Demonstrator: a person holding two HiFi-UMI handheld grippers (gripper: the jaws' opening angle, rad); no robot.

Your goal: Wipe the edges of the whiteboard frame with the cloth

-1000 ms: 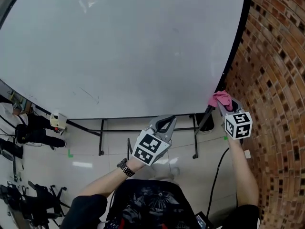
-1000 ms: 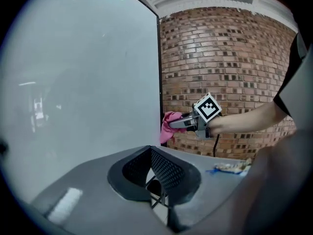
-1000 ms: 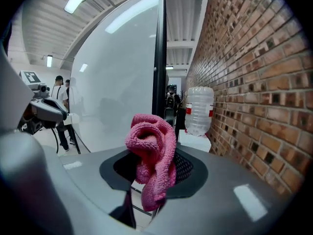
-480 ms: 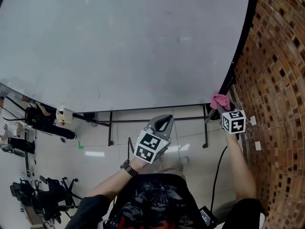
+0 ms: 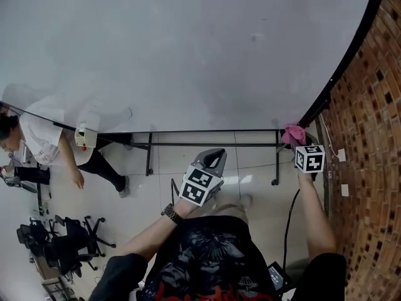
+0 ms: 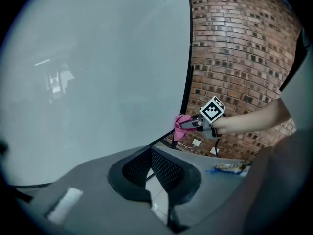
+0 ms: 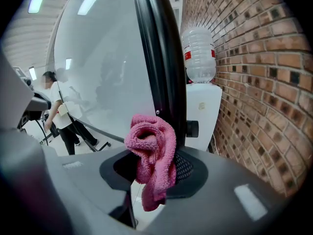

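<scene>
The whiteboard (image 5: 188, 55) fills the upper head view, with its black frame (image 5: 348, 61) running down the right side. My right gripper (image 5: 294, 139) is shut on a pink cloth (image 5: 292, 134), which rests against the frame's lower right corner. In the right gripper view the cloth (image 7: 154, 153) bunches between the jaws, touching the black frame (image 7: 161, 58). My left gripper (image 5: 215, 157) hangs lower in the middle, shut and holding nothing, away from the board. The left gripper view shows the cloth (image 6: 183, 125) at the frame (image 6: 187, 58).
A brick wall (image 5: 376, 137) stands close on the right. A water dispenser (image 7: 200, 58) sits behind the frame by the wall. A person in a white shirt (image 5: 37, 140) is at the left. The board's stand legs (image 5: 150, 152) and office chairs (image 5: 56, 240) are below.
A person has walked into view at the left. My right gripper still holds the cloth at the frame's lower right corner. The left gripper has barely moved.
</scene>
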